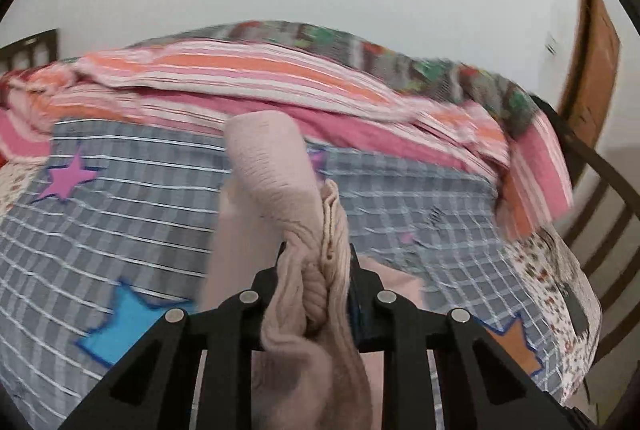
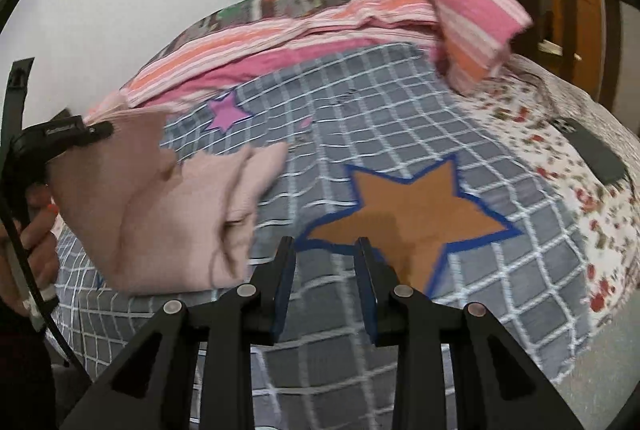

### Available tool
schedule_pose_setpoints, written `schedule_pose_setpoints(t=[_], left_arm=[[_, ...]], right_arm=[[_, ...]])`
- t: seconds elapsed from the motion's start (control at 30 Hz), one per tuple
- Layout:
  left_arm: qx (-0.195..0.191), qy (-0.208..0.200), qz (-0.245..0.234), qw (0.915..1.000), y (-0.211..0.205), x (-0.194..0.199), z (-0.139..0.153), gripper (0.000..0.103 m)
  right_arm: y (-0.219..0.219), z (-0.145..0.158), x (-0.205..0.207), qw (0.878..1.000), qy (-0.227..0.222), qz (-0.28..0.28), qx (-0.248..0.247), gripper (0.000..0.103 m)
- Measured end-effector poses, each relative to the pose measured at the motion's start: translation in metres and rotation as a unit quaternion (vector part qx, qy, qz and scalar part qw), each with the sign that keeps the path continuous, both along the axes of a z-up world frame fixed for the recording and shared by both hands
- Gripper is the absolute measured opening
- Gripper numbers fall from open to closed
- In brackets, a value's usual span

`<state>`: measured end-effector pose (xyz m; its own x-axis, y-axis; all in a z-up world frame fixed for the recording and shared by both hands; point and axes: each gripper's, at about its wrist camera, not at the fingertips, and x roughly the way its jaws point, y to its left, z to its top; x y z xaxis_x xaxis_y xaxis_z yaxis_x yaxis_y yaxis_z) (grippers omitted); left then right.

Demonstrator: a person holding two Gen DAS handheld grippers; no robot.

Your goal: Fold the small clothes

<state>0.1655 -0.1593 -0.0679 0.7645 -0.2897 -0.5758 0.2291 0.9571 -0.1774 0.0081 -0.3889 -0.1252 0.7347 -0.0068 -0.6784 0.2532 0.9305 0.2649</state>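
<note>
The left gripper [image 1: 316,250] is closed on a bunched edge of the pale pink garment [image 1: 276,165], and the cloth hangs over the grey checked sheet [image 1: 120,213] on the bed. In the right wrist view the same garment [image 2: 168,205] sits at about 9 o'clock, held up at its top corner by the left gripper [image 2: 86,131]. The right gripper [image 2: 326,250] is empty; its jaws stand apart above the brown star [image 2: 412,213].

I think the main risk is the grip itself. The cloth is pinched as a thick twisted bundle, not as one flat edge, so a layer may slip out when it is pulled, and the fold may come crooked. The free corner at about 11 o'clock from the right gripper looks loose, so a grasp there may catch the sheet too.

Both views are blurred by motion. The lower part of the garment is hidden behind the left gripper's body, so I cannot tell what kind of garment it is or how many layers are folded. The striped pink cloth [image 1: 248,73] at 12 o'clock is only partly seen.
</note>
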Motion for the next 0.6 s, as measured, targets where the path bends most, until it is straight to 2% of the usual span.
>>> schedule_pose_setpoints(t=[0.13,0.2,0.3,0.33,0.37,0.4,0.5,0.6], left_arm=[[0.036,0.041,-0.040,0.9977,-0.062,-0.010,-0.043,0.022],[0.051,0.059,-0.058,0.9953,-0.077,-0.017,-0.064,0.022],[0.062,0.046,-0.112,0.9907,-0.085,-0.032,-0.076,0.038],[0.057,0.047,-0.135,0.9880,-0.083,-0.034,-0.074,0.054],[0.039,0.056,-0.169,0.9832,-0.075,-0.035,-0.068,0.063],[0.015,0.064,-0.193,0.9791,-0.063,-0.036,-0.062,0.063],[-0.027,0.055,-0.202,0.9775,-0.029,-0.043,-0.044,0.064],[-0.061,0.031,-0.181,0.9811,0.024,-0.047,-0.026,0.068]], right_arm=[[-0.018,-0.006,-0.012,1.000,0.010,-0.021,0.004,0.030],[-0.022,-0.008,-0.017,1.000,0.014,-0.025,0.002,0.030],[-0.025,-0.010,-0.020,1.000,0.020,-0.023,-0.003,0.030],[-0.024,-0.010,-0.020,1.000,0.020,-0.019,-0.003,0.030],[-0.022,-0.010,-0.019,1.000,0.020,-0.015,-0.003,0.030],[-0.019,-0.009,-0.018,1.000,0.019,-0.010,-0.002,0.031],[-0.010,-0.003,-0.007,1.000,0.005,0.014,0.012,0.033],[0.001,0.006,0.011,0.998,-0.022,0.043,0.047,0.047]])
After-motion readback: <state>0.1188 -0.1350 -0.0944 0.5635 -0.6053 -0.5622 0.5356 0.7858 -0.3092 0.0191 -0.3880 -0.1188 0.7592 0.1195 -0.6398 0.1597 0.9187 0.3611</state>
